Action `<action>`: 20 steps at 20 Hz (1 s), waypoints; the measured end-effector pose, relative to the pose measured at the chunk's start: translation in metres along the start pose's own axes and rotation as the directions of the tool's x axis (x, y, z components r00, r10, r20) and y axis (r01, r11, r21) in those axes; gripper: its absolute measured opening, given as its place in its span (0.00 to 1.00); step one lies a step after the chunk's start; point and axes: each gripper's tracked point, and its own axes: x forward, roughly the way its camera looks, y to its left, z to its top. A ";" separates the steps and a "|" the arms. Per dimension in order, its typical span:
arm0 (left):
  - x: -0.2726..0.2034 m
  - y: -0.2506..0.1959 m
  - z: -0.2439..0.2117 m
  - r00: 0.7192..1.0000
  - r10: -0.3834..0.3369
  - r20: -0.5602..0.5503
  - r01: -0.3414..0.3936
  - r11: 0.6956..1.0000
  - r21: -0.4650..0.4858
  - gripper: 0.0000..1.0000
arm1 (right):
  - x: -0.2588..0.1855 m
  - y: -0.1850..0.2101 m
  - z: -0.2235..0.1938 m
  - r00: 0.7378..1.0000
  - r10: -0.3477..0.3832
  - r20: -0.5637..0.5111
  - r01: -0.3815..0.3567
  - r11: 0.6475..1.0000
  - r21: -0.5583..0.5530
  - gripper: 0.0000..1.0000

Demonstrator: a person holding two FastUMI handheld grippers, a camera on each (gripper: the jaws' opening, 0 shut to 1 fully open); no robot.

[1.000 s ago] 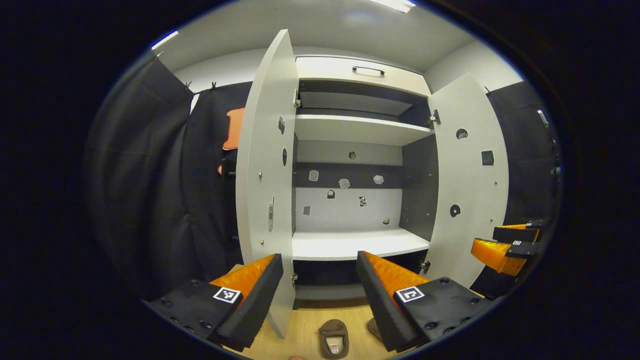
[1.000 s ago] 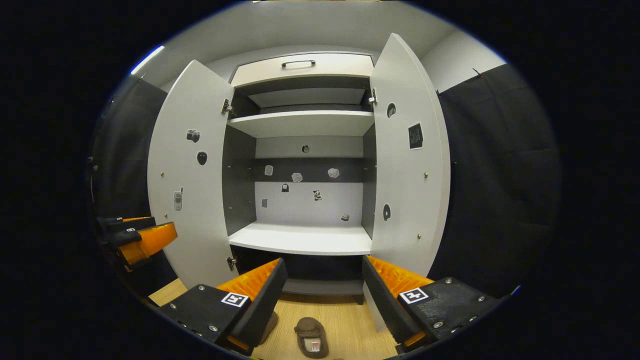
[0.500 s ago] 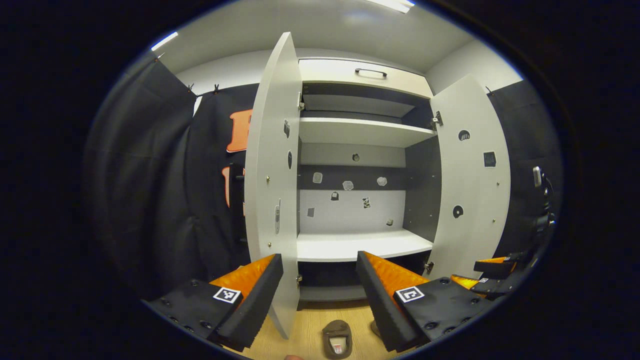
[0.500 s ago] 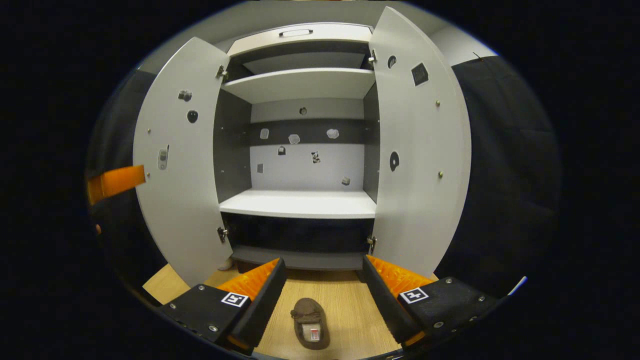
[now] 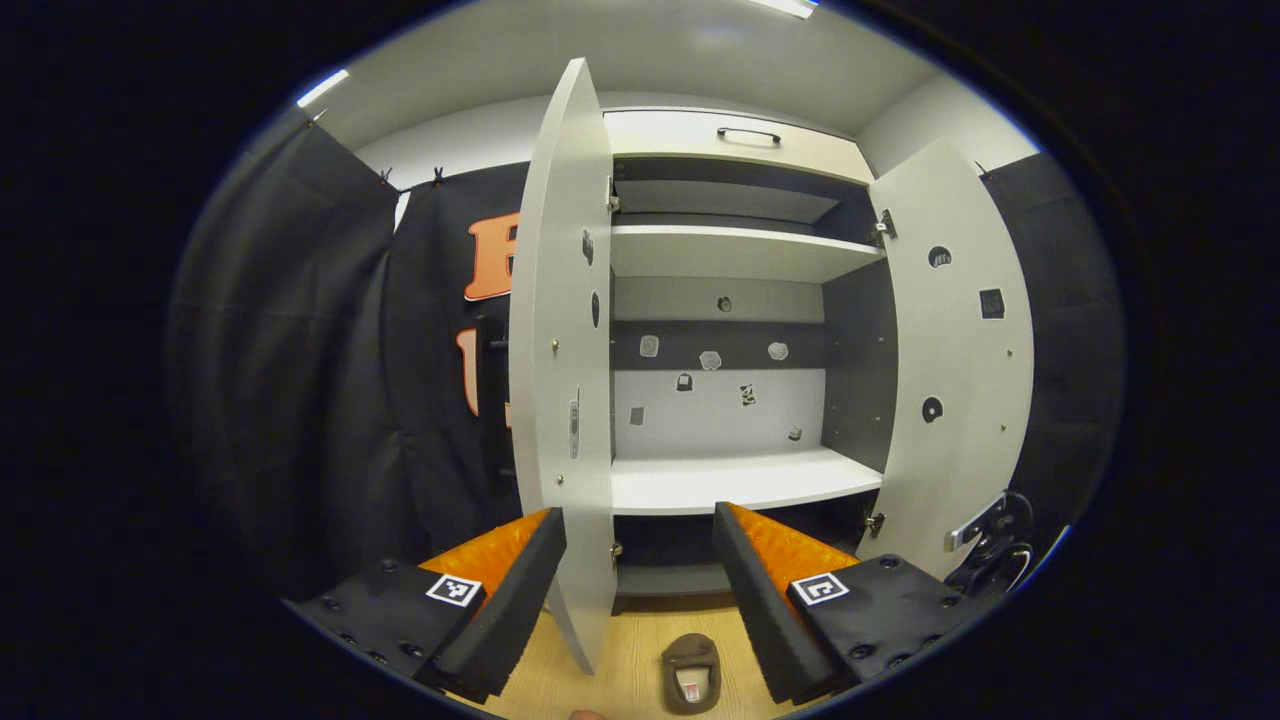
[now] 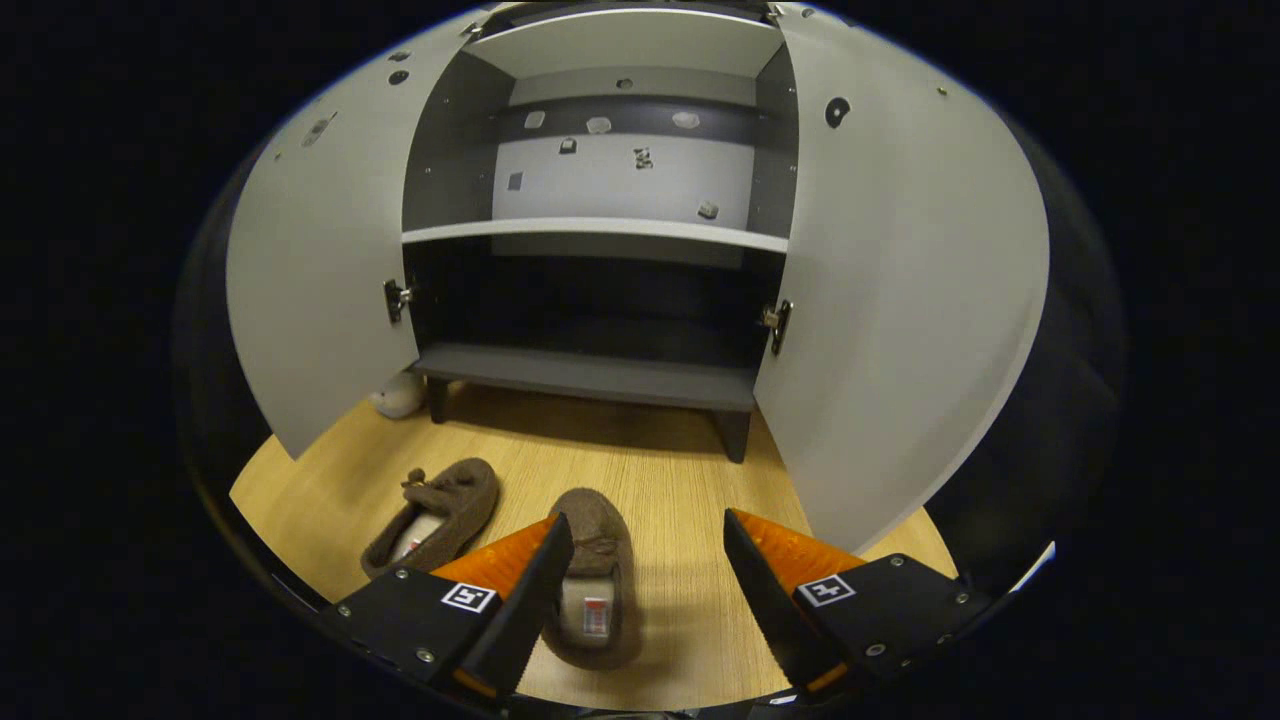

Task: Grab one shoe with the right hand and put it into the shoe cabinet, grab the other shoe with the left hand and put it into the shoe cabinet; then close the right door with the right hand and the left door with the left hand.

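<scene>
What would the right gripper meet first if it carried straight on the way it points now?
Probably the nearer brown fuzzy slipper on the wooden floor; it lies just ahead of the open right gripper, partly behind one finger. Depth is uncertain.

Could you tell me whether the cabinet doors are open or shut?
Open: the left door and right door swing outward, baring the shelves.

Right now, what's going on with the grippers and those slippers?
Both grippers open, empty. Right gripper low over one brown slipper; second slipper beside it on the floor. Cabinet doors open, nothing blocking.
</scene>
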 end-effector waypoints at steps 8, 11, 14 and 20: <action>0.002 0.011 -0.019 0.999 0.030 -0.043 -0.029 0.999 0.030 0.96 | 0.054 0.011 -0.085 0.979 0.032 -0.202 -0.026 0.999 0.032 0.69; 0.004 0.015 -0.026 0.997 0.039 -0.059 -0.038 0.999 0.031 0.97 | 0.067 0.018 -0.099 0.968 0.056 -0.244 -0.045 0.998 0.049 0.57; 0.004 0.017 -0.031 0.996 0.046 -0.073 -0.043 0.998 0.039 0.97 | 0.078 0.023 -0.109 0.957 0.070 -0.282 -0.046 0.995 0.088 0.40; 0.005 0.018 -0.040 0.995 0.048 -0.088 -0.044 0.998 0.044 0.97 | 0.076 0.020 -0.104 0.951 0.054 -0.306 -0.003 0.986 0.164 0.04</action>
